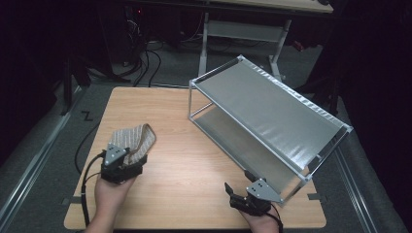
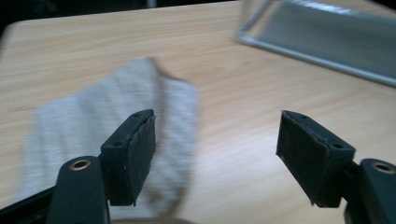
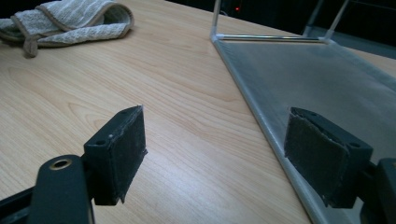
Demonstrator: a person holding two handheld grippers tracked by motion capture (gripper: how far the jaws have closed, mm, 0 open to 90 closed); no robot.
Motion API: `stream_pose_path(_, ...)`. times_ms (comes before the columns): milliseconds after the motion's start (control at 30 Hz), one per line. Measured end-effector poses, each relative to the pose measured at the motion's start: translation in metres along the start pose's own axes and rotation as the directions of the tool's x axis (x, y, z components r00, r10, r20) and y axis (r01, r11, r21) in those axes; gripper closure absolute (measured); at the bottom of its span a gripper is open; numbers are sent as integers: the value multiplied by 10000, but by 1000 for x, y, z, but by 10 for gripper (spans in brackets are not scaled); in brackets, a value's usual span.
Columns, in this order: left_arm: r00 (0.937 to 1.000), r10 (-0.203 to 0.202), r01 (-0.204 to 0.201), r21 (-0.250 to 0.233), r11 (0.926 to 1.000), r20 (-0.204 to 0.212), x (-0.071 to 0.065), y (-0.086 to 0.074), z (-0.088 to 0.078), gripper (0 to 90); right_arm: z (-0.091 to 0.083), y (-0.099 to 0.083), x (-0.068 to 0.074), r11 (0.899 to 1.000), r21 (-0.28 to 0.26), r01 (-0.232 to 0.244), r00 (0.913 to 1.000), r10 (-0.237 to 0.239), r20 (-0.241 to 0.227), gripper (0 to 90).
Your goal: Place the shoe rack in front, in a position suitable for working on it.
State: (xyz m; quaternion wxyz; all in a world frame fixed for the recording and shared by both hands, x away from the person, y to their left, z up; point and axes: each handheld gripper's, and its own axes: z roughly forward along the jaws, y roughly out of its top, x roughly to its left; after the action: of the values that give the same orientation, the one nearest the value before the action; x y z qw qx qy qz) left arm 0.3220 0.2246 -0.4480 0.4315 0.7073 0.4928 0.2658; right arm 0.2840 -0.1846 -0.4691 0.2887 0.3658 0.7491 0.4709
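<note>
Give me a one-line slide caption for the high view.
Both grippers, left and right, open on the wooden table; folded striped cloth lies at the left one, metal rack beside the right.

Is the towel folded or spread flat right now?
Folded. The towel lies bunched on the table with its edges doubled over in layers, beside the left gripper, whose jaws stand open and off it.
</note>
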Motion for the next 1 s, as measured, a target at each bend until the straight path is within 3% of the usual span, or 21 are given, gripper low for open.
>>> stream_pose_path(167,9980,342,-337,-102,9994,528,-20,-10,6,298,-15,-3,-2,9998,-139,-163,9991,168,383,238)
stream_pose_path(233,9971,321,-318,-55,9995,683,-23,-16,10,297,-18,-4,-2,9996,-163,-223,9987,230,465,240)
stream_pose_path(267,9961,99,-100,14,9999,882,-23,-21,16,294,-25,-6,-2,9994,-201,-270,9976,282,634,247)
stream_pose_path(400,9938,55,-56,6,10000,1108,-24,-19,24,294,-40,-12,-2,9988,-235,-428,9936,450,1034,255)
stream_pose_path(500,9935,100,-90,-96,9999,1137,-26,-16,29,291,-47,-14,-2,9986,-241,-474,9910,500,1239,261)
stream_pose_path(667,9909,290,-310,130,9994,1315,-30,-17,39,279,-67,-19,-8,9965,-495,-675,9809,754,1792,304)
stream_pose_path(733,9912,212,-225,83,9997,1304,-29,-16,39,278,-79,-18,-13,9939,-805,-758,9748,909,2037,346)
stream_pose_path(933,9913,126,-107,-152,9998,1314,-32,-11,40,280,-93,-21,-15,9923,-934,-817,9670,1016,2336,388)
stream_pose_path(1000,9909,136,-116,-159,9998,1336,-33,-9,43,285,-103,-23,-15,9911,-1065,-800,9589,1057,2635,416)
